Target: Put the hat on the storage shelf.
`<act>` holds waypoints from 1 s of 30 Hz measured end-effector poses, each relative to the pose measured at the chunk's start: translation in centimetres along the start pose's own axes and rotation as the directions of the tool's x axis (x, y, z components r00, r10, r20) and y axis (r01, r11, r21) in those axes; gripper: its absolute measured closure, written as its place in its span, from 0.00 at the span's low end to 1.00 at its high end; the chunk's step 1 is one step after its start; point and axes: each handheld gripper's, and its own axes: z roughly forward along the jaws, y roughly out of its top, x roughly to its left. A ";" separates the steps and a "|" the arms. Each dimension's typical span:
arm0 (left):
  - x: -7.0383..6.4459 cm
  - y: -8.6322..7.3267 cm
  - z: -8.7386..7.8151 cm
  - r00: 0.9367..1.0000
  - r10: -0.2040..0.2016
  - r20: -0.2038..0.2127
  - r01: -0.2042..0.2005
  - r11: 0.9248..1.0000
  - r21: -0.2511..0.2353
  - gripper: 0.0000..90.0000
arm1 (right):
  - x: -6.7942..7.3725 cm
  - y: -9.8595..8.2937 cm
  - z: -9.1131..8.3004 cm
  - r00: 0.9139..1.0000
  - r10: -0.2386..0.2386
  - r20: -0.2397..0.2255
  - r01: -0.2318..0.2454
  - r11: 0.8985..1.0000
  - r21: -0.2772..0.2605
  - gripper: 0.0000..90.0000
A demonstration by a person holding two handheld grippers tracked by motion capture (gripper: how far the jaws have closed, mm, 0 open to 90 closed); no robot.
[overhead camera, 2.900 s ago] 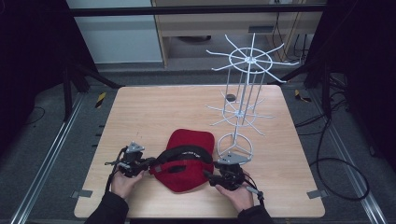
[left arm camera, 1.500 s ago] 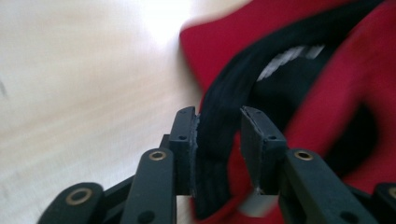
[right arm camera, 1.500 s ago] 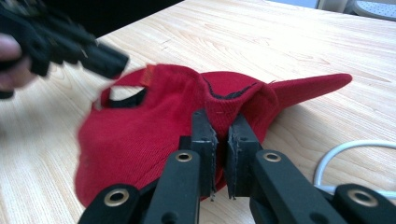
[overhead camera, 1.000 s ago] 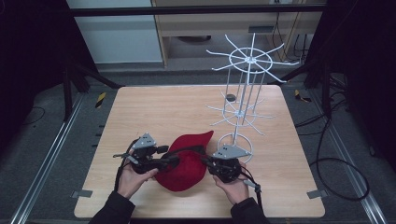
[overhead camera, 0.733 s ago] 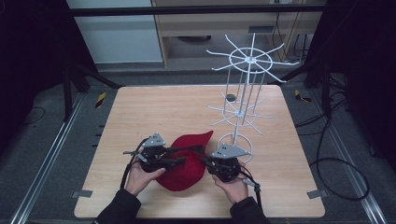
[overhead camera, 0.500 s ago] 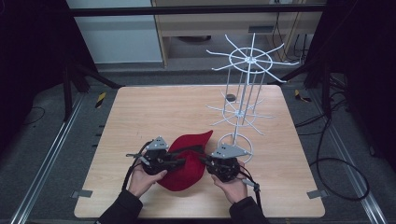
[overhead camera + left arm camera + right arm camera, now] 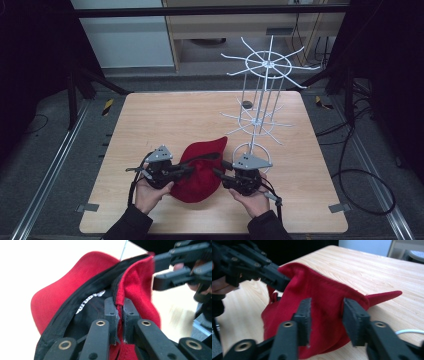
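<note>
A red cap [image 7: 202, 170] with a black inner band lies near the table's front edge, its left rim raised and its brim pointing back right. In the left gripper view my left gripper [image 7: 119, 307] is shut on the cap's [image 7: 75, 287] rim, red cloth pinched between the jaws. It sits at the cap's left side [image 7: 186, 170] in the high view. My right gripper [image 7: 327, 312] stands open against the cap's [image 7: 324, 292] right side, cloth showing between its jaws. From above, the right gripper [image 7: 220, 174] is level with the left one.
A white wire rack [image 7: 262, 95] with spoke arms stands right of centre, its ring base [image 7: 250, 150] just behind my right gripper. A small dark round object [image 7: 246, 104] lies on the wooden table [image 7: 165, 120] beside the rack.
The cap lay flat between both grippers. My left gripper has since moved right, shut on the rim and raised it. In the last half second little has moved.
</note>
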 end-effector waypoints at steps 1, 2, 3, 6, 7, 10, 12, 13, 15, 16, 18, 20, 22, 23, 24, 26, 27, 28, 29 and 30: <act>-0.1 0.1 -0.2 1.000 -0.001 0.001 0.001 1.000 -0.012 0.94 | 0.0 0.0 0.0 1.000 0.000 0.000 0.000 1.000 0.000 0.64; -0.4 0.3 -0.4 1.000 -0.001 -0.004 0.000 1.000 -0.025 0.94 | 0.0 0.0 -0.3 1.000 -0.001 -0.006 0.001 1.000 -0.009 0.61; -0.5 0.5 -0.6 1.000 -0.002 -0.004 0.002 0.999 -0.035 0.94 | 0.1 -0.2 -1.1 1.000 -0.012 -0.011 0.012 1.000 -0.027 0.57; -1.0 0.8 -1.0 1.000 -0.003 -0.005 0.002 0.998 -0.068 0.94 | 0.1 -0.4 -1.6 1.000 -0.020 -0.015 0.020 0.999 -0.032 0.53; -1.1 0.8 -1.1 1.000 0.000 -0.008 0.000 0.997 -0.075 0.94 | 0.1 -0.5 -1.7 1.000 -0.025 -0.013 0.025 0.999 -0.029 0.51; -1.4 1.1 -1.7 1.000 0.001 -0.021 -0.003 0.994 -0.109 0.94 | 0.0 -1.2 -1.3 1.000 -0.023 -0.013 0.022 1.000 -0.007 0.47; -1.4 1.3 -2.2 0.999 -0.004 -0.034 -0.001 0.991 -0.137 0.94 | -0.1 -1.4 -1.1 1.000 -0.020 -0.016 0.020 1.000 0.002 0.46; -1.3 1.3 -2.5 0.999 -0.013 -0.045 0.006 0.987 -0.160 0.94 | 0.0 -1.7 -0.9 1.000 -0.016 -0.023 0.016 1.000 0.011 0.46; -1.2 1.4 -2.9 0.998 -0.024 -0.060 0.012 0.983 -0.186 0.94 | 0.1 -1.9 -0.6 0.999 -0.012 -0.034 0.013 1.000 0.019 0.45; -1.1 1.4 -3.0 0.998 -0.028 -0.063 0.015 0.981 -0.194 0.94 | 0.3 -2.1 -0.4 0.999 -0.012 -0.040 0.013 1.000 0.021 0.45; -1.1 1.4 -3.2 0.997 -0.031 -0.070 0.016 0.979 -0.205 0.94 | 0.3 -2.1 -0.2 0.999 -0.012 -0.047 0.013 1.000 0.022 0.44; -1.2 1.5 -3.5 0.996 -0.040 -0.084 0.020 0.973 -0.230 0.94 | 0.8 -2.4 0.4 0.997 -0.004 -0.080 0.007 1.000 0.029 0.41; -1.2 1.6 -3.7 0.995 -0.043 -0.094 0.019 0.969 -0.247 0.94 | 1.0 -2.4 0.6 0.996 0.000 -0.088 0.003 1.000 0.029 0.41; -1.3 1.6 -3.7 0.994 -0.045 -0.095 0.020 0.968 -0.251 0.94 | 1.4 -2.5 0.9 0.994 0.002 -0.108 0.001 1.000 0.025 0.39; -1.4 1.7 -3.8 0.994 -0.048 -0.096 0.022 0.966 -0.256 0.94 | 1.6 -2.5 1.1 0.993 0.001 -0.114 0.001 1.000 0.023 0.38; -1.5 1.7 -3.7 0.994 -0.046 -0.097 0.019 0.967 -0.255 0.94 | 1.7 -2.5 1.3 0.993 0.004 -0.122 -0.002 1.000 0.022 0.38; -1.6 1.8 -3.7 0.994 -0.041 -0.102 0.015 0.968 -0.251 0.94 | 1.9 -2.5 1.4 0.991 0.011 -0.133 -0.009 1.000 0.021 0.37; -1.7 1.9 -3.7 0.993 -0.042 -0.110 0.013 0.968 -0.251 0.94 | 2.2 -2.5 1.7 0.988 0.018 -0.156 -0.016 1.000 0.018 0.37; -1.8 2.0 -3.6 0.993 -0.045 -0.111 0.016 0.968 -0.251 0.94 | 2.4 -2.5 1.8 0.986 0.020 -0.165 -0.017 1.000 0.018 0.36; -1.8 2.1 -3.5 0.992 -0.049 -0.114 0.018 0.967 -0.254 0.94 | 2.6 -2.5 1.8 0.984 0.028 -0.176 -0.025 1.000 0.017 0.35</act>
